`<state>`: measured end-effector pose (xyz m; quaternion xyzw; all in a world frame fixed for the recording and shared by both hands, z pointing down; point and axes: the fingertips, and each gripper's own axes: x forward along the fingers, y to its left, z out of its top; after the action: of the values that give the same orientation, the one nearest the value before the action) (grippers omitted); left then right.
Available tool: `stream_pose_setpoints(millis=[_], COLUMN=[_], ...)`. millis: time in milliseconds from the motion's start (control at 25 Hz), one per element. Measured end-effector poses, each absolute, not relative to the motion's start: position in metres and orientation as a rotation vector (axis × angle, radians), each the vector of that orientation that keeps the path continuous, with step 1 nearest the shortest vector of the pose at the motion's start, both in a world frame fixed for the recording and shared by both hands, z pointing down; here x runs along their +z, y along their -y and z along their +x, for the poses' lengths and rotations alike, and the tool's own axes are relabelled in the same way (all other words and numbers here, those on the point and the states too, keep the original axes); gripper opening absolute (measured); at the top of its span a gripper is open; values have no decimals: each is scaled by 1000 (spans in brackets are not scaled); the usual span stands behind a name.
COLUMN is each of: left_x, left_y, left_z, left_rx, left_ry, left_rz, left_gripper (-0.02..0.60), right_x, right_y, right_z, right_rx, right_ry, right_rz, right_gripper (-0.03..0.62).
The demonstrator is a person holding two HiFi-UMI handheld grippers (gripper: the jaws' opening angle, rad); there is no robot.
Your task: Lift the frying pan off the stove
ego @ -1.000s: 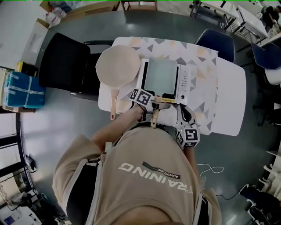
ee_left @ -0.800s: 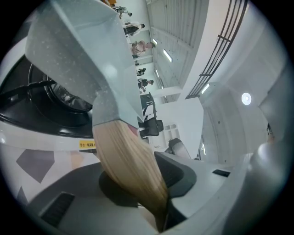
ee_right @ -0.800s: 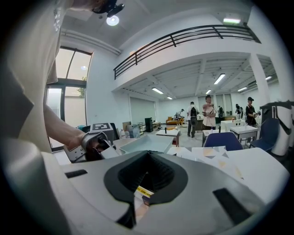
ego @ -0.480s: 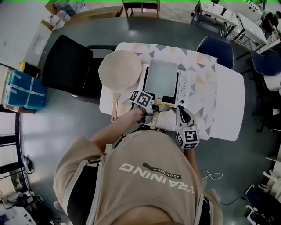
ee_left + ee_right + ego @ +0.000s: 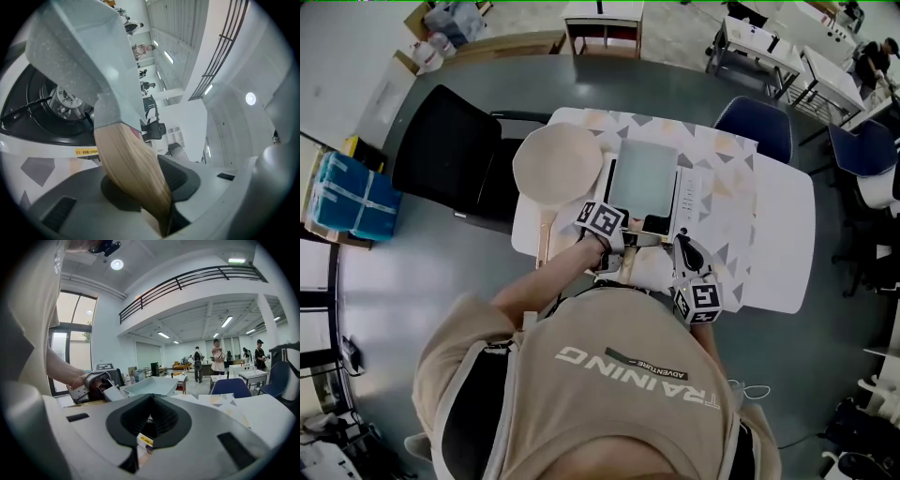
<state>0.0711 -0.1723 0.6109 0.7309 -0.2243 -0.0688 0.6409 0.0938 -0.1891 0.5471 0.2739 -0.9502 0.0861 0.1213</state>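
Note:
A square grey frying pan (image 5: 643, 172) is over the white portable stove (image 5: 694, 187) on the table. My left gripper (image 5: 617, 238) is shut on the pan's wooden handle (image 5: 628, 261). In the left gripper view the handle (image 5: 129, 164) runs between the jaws of the left gripper (image 5: 157, 192). There the grey pan (image 5: 79, 51) hangs tilted above the black burner (image 5: 56, 105), clear of it. My right gripper (image 5: 682, 247) rests just right of the handle, shut and holding nothing. The right gripper view shows the raised pan (image 5: 152, 385) and the left gripper (image 5: 91, 383).
A round beige pan (image 5: 556, 164) with a wooden handle (image 5: 545, 234) lies left of the stove, partly over the table edge. The white table (image 5: 783, 234) has a patterned cloth. A black chair (image 5: 450, 150) stands at left, a blue chair (image 5: 753, 117) behind. People stand far off.
The head view has shifted a little, so the table sits slightly higher in the picture. The left gripper keeps its hold on the handle. The right gripper stays beside it.

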Motion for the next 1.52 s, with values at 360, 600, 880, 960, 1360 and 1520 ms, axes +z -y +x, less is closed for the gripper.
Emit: stream_pose_setpoints(millis=[360,600,880,960,1360,1520], left_x=[599,592,590,591,584,581], left_y=[174,173,168,166,162,163], left_z=[69,65,60,59,61,60], left_rx=[-175,-177,-192,-192,-216,-219], left_ry=[507,505,498,495,465,459], left_rz=[1681,1707,1702,1702,1717,1731], left_gripper=[118,118,119,120,120,120], right_x=[546,551,554,554,542,543], right_y=[194,192,175,171,176,175], right_z=[95,93,86,86,87,83], right_rx=[247,244,218,201,182,188], right_ry=[2767,2757,2750,2750,2784,2787], right_rz=[796,796,754,761,825,803], right_gripper=[0,0,-2,-2,-2,-2])
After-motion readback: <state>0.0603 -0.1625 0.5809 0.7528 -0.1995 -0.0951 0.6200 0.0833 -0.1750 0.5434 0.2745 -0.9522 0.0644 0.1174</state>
